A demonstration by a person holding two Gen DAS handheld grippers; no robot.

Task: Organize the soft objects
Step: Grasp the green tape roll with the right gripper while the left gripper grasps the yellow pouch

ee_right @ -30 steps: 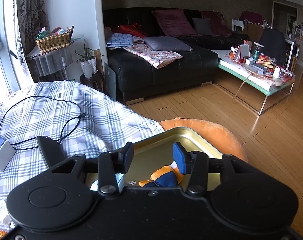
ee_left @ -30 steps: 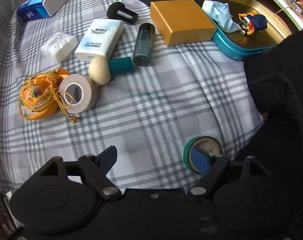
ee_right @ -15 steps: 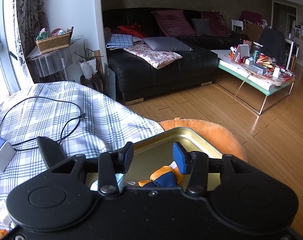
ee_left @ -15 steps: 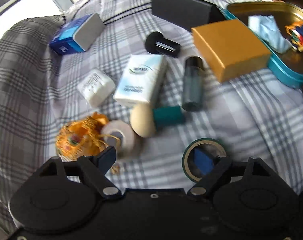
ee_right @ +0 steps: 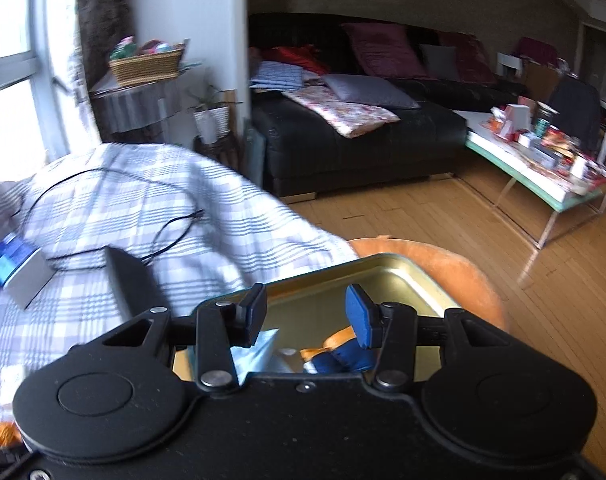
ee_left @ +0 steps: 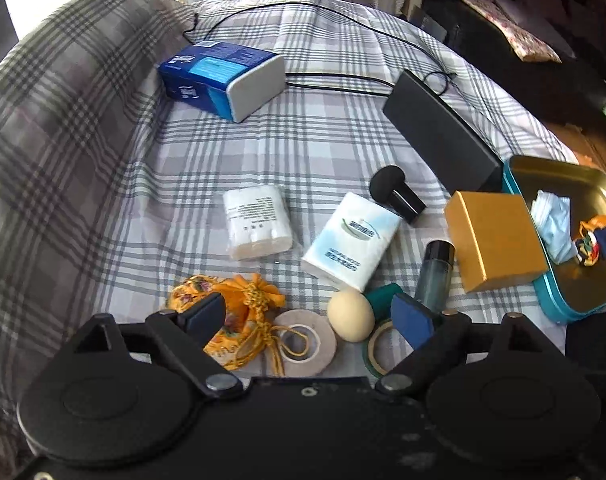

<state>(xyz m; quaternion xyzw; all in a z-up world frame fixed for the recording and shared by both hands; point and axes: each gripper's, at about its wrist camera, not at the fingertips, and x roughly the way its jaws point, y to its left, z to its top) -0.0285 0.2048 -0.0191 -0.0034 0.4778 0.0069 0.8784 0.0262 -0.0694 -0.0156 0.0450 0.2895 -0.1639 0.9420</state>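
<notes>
left gripper (ee_left: 307, 316): jaws spread wide, empty, hovering low over the near clutter on the plaid cloth (ee_left: 323, 148).
right gripper (ee_right: 306, 316): jaws apart, nothing held, parked above the tin.
under left gripper: orange pouch (ee_left: 227, 312) by the left finger, beige tape roll (ee_left: 307, 340), cream sponge (ee_left: 350, 315), green tape ring (ee_left: 377, 350) by the right finger.
further out: white wipes pack (ee_left: 257, 222), tissue pack (ee_left: 351, 240), small bottle (ee_left: 435, 272), gold box (ee_left: 493, 236), blue box (ee_left: 219, 76).
tin (ee_left: 559, 304): holds a crumpled face mask (ee_left: 551, 226) and a multicolour beanbag (ee_left: 597, 240).
done: two soft items binned, by the look.
left: pouch, sponge, tissue and wipes packs probably. pouch looks like the next pick.
</notes>
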